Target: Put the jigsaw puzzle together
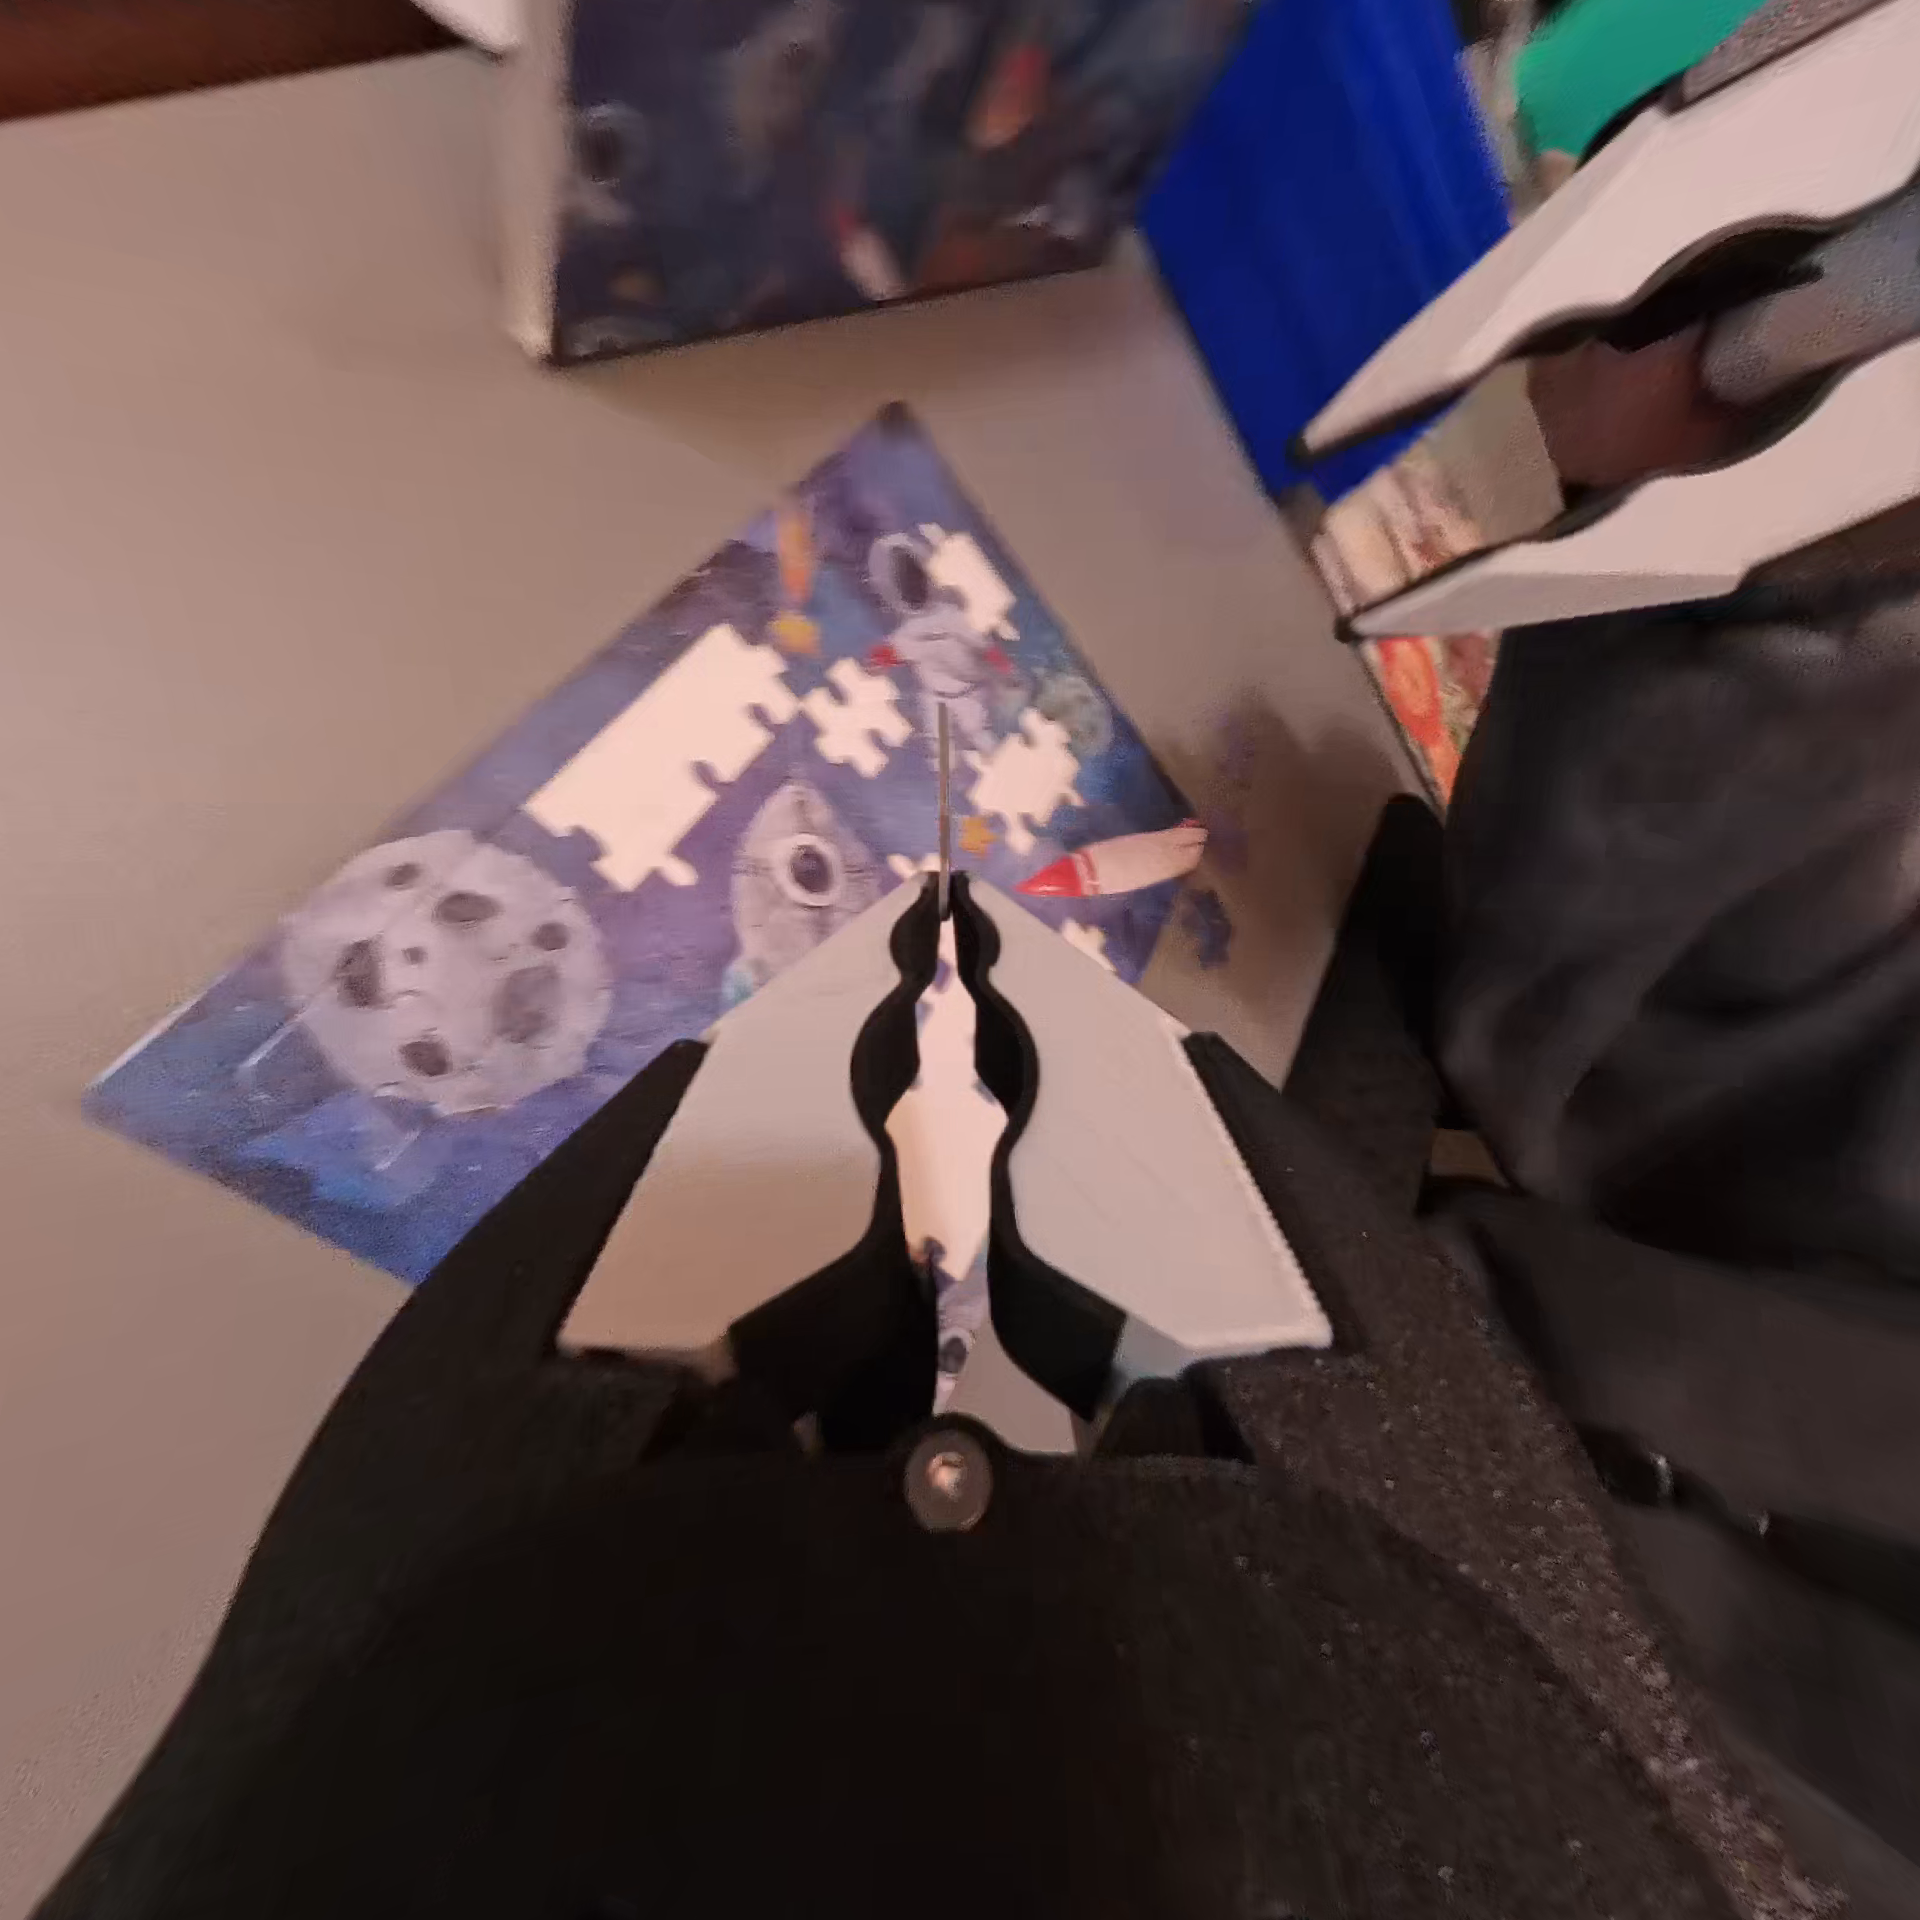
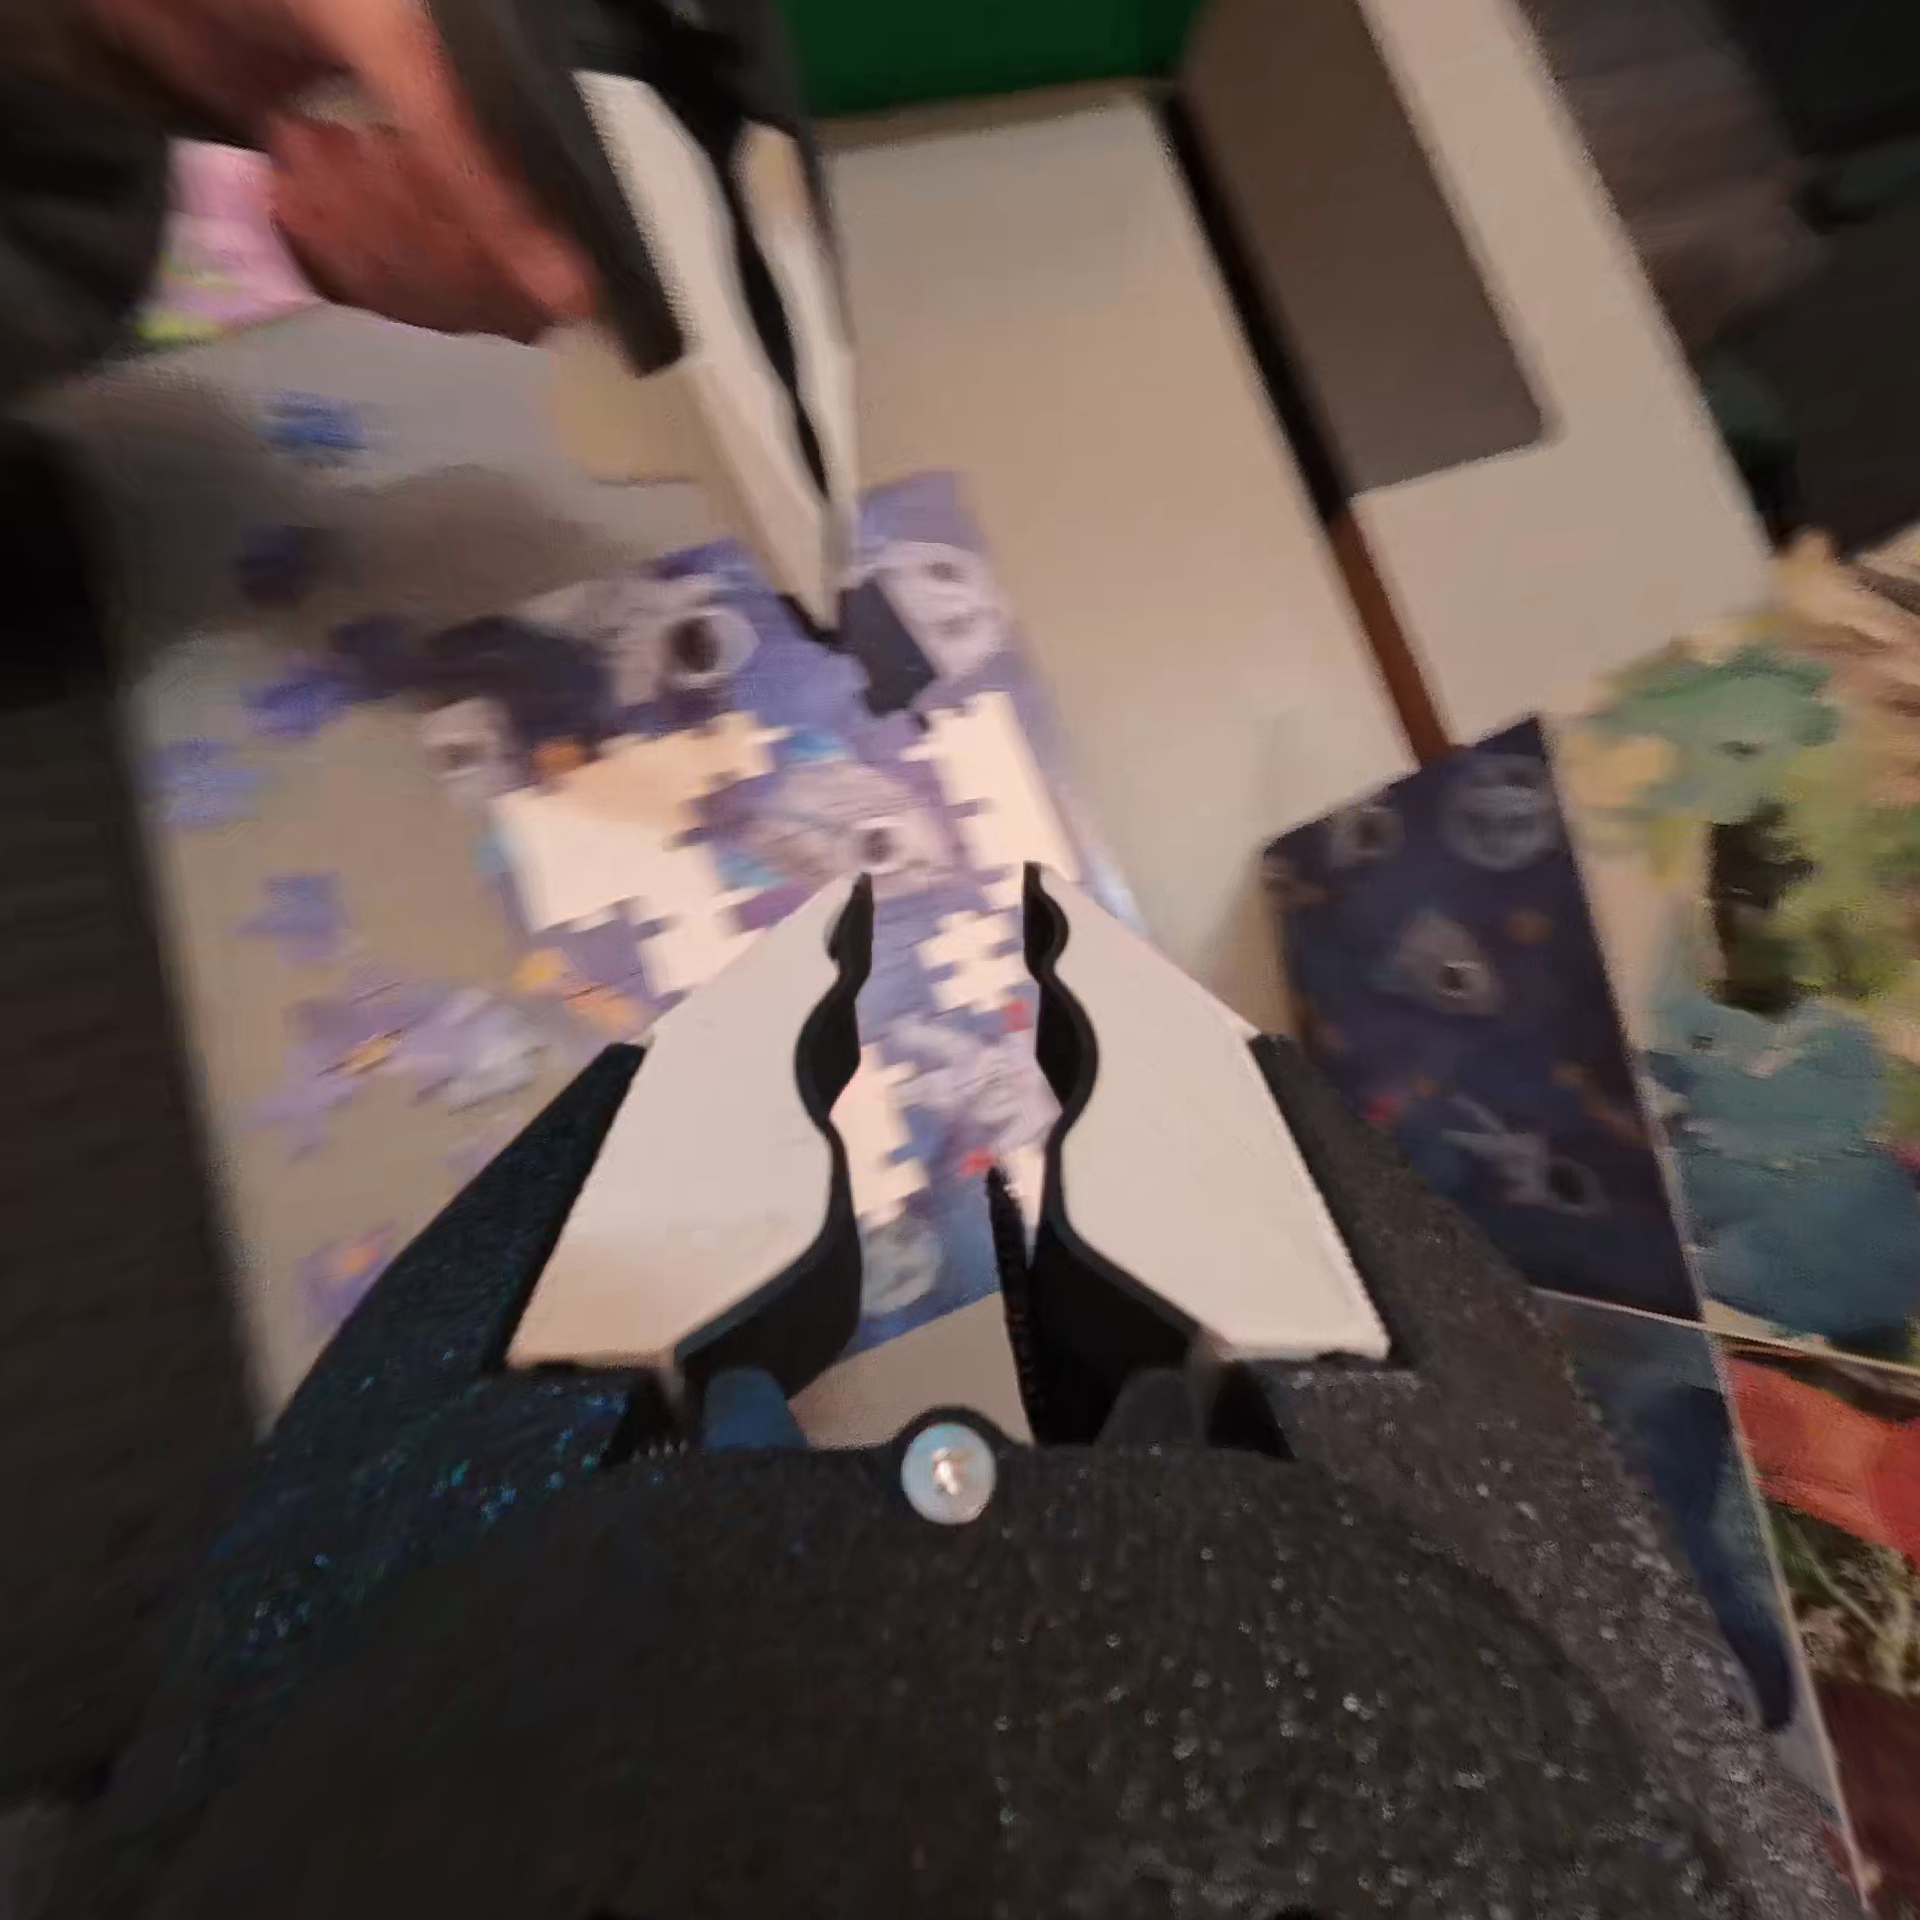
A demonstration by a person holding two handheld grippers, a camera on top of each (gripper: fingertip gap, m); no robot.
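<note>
Cardboard-thin, the puzzle piece (image 1: 943,790) you're pinching edge-on in the left gripper (image 1: 943,883) is probably bending easily; keep holding its rim. The right gripper (image 2: 943,883) is hanging released above the jigsaw puzzle (image 1: 644,883).

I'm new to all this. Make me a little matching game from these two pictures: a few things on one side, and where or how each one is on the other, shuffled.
Things:
1. left gripper
2. right gripper
3. puzzle
4. puzzle box

States:
A. lies flat on the table, with white gaps where pieces are missing
B. fingers apart, holding nothing
C. stands on the table beyond the puzzle
D. fingers shut on a thin puzzle piece seen edge-on

Pairs: 1-D, 2-B, 3-A, 4-C
</note>
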